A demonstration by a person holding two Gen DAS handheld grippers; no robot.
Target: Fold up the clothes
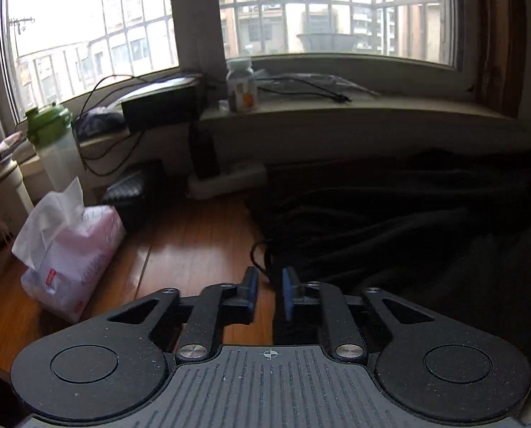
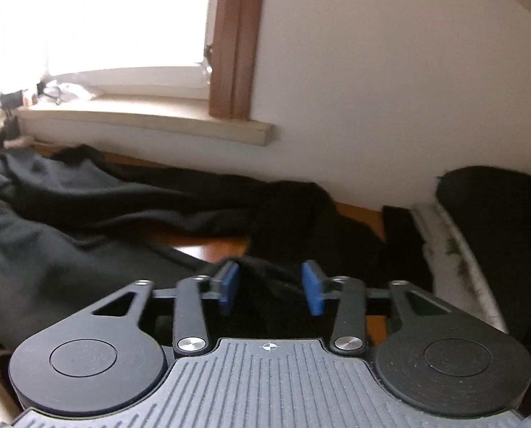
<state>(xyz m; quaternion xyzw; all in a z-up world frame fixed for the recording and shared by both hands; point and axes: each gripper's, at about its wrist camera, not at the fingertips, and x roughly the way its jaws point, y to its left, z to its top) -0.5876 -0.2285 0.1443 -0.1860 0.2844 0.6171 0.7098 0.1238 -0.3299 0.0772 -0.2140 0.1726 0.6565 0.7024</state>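
A black garment (image 1: 390, 221) lies crumpled on the wooden table (image 1: 194, 242), filling the right half of the left wrist view. Its thin drawstring (image 1: 256, 253) loops onto the wood just ahead of my left gripper (image 1: 269, 287). That gripper is open by a narrow gap, with only bare wood showing between its blue pads. In the right wrist view the same black garment (image 2: 87, 242) spreads across the left and middle. My right gripper (image 2: 270, 285) is open about halfway, and a raised fold of black fabric sits between its pads without being pinched.
A pink tissue pack (image 1: 72, 253) and a green-lidded bottle (image 1: 53, 142) stand at the table's left. The window sill (image 1: 336, 110) carries a pill bottle (image 1: 242, 85), a black box (image 1: 162, 107) and cables. Another dark garment with pale fleece lining (image 2: 454, 256) lies at the right, against the wall.
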